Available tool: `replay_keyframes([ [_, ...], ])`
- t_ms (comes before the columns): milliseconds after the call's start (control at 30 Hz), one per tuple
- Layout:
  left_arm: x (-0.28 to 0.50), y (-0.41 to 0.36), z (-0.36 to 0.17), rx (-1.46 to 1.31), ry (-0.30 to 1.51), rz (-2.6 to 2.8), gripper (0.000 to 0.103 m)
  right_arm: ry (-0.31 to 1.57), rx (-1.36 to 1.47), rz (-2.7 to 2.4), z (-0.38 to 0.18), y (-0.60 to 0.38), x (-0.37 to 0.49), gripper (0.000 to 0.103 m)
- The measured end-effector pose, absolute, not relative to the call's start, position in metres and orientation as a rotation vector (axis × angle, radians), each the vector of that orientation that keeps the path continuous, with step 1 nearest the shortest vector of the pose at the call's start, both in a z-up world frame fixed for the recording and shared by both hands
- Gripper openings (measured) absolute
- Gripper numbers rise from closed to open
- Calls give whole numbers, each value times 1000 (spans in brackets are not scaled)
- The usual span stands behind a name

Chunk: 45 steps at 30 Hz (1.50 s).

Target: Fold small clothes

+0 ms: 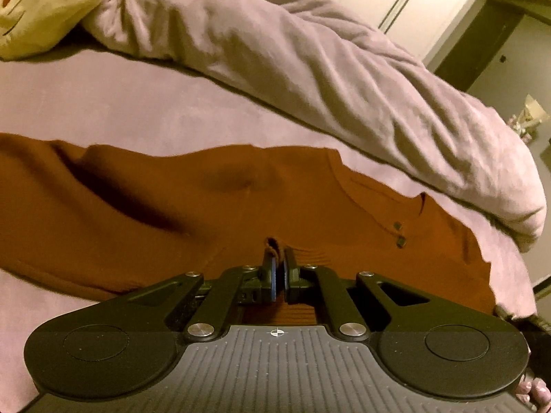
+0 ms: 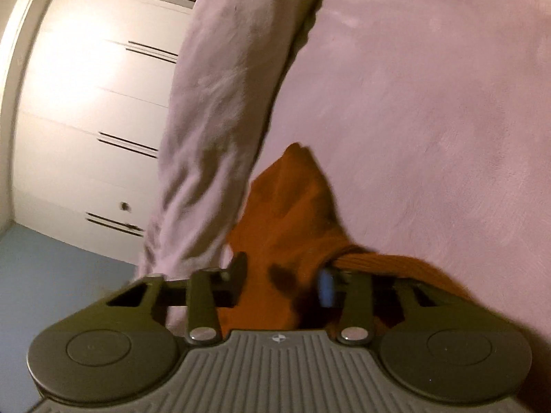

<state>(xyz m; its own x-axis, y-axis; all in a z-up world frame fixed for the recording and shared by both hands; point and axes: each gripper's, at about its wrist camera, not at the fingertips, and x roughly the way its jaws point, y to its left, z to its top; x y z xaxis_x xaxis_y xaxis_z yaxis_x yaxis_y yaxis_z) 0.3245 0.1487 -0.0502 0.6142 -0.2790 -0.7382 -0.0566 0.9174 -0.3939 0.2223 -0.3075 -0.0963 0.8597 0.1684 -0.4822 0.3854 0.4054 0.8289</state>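
Note:
An orange knit garment (image 1: 172, 199) lies spread across the pink bed sheet (image 1: 137, 103), with two small buttons (image 1: 399, 234) near its neck. My left gripper (image 1: 279, 258) is shut on a pinch of the garment's near edge, a small fold poking up between the pads. In the right wrist view, a pointed part of the same orange garment (image 2: 292, 206) with a ribbed cuff (image 2: 378, 261) lies between the fingers of my right gripper (image 2: 284, 272). Its jaws stand visibly apart around the cloth. This view is blurred.
A crumpled pale pink duvet (image 1: 310, 62) is heaped along the far side of the bed. A yellow cartoon pillow (image 1: 41, 7) sits at the far left. White wardrobe doors (image 2: 86, 103) and blue floor (image 2: 51, 268) lie beyond the bed's edge.

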Motion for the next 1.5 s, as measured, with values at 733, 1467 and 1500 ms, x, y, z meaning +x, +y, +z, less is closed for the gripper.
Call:
replay_keyframes([
  [733,337,123,-59,-253,938,-99,6,644,456,-250,-72,-261,228,5],
  [1467,252,276,-28,-462,701,185,98,749,276,-75,-52,-224,196,59],
  [1500,247,297,-26,-470,684,250,98,748,277,-71,-52,-220,189,60],
])
